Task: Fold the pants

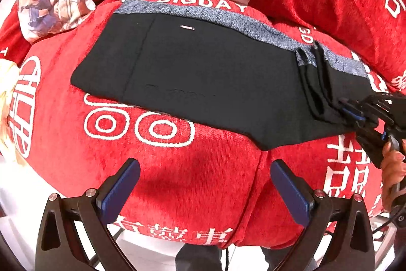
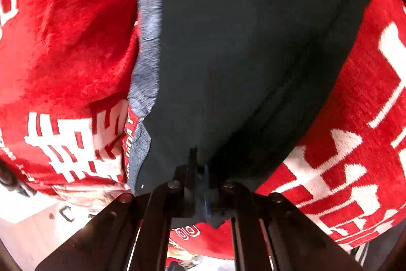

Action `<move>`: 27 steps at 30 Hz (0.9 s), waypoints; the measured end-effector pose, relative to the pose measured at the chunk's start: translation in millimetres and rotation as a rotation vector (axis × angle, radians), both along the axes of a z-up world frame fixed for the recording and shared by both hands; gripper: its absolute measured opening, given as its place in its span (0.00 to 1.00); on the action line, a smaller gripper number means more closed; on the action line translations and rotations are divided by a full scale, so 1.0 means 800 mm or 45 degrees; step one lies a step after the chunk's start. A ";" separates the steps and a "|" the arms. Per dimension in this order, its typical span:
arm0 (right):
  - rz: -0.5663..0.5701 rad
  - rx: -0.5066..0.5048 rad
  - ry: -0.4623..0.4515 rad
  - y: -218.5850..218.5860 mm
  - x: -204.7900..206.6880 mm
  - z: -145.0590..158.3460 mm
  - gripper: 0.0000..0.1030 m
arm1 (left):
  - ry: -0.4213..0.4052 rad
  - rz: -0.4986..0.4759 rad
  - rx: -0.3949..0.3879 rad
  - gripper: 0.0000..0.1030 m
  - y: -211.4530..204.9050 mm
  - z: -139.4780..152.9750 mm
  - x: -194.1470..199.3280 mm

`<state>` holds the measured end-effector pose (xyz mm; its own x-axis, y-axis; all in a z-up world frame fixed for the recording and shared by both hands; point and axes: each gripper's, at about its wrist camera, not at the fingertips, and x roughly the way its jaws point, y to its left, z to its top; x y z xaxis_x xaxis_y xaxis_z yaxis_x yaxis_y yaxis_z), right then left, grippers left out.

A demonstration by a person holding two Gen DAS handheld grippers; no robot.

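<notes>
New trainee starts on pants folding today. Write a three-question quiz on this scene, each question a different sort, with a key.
1. True or false: the left gripper is shut on the pants.
2. Which gripper pinches the bunched end of the pants? A) left B) right C) neither
3. Fill in: the pants lie on a ___ blanket with white lettering.

Key: 1 false; it hangs open above the blanket, holding nothing. 2 B. 3 red.
</notes>
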<state>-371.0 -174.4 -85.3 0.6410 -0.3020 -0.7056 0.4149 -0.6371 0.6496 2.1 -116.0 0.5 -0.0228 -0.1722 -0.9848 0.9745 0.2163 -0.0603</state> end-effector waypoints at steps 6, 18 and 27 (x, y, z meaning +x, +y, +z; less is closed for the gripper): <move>0.147 0.038 0.093 0.005 0.016 0.001 0.04 | 0.011 0.040 0.008 1.00 0.013 -0.003 0.014; 0.648 0.033 0.297 -0.002 0.083 0.047 0.09 | 0.032 0.057 0.013 1.00 0.030 0.002 0.033; 0.770 -0.172 0.625 -0.003 0.012 0.124 0.52 | 0.128 -0.203 -0.045 1.00 -0.046 -0.001 -0.045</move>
<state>-361.7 -176.7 13.9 0.3465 -0.1040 -0.9323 0.9233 -0.1379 0.3585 -33.8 -153.1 -0.7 -0.1508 -0.1930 -0.9695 0.9848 0.0557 -0.1643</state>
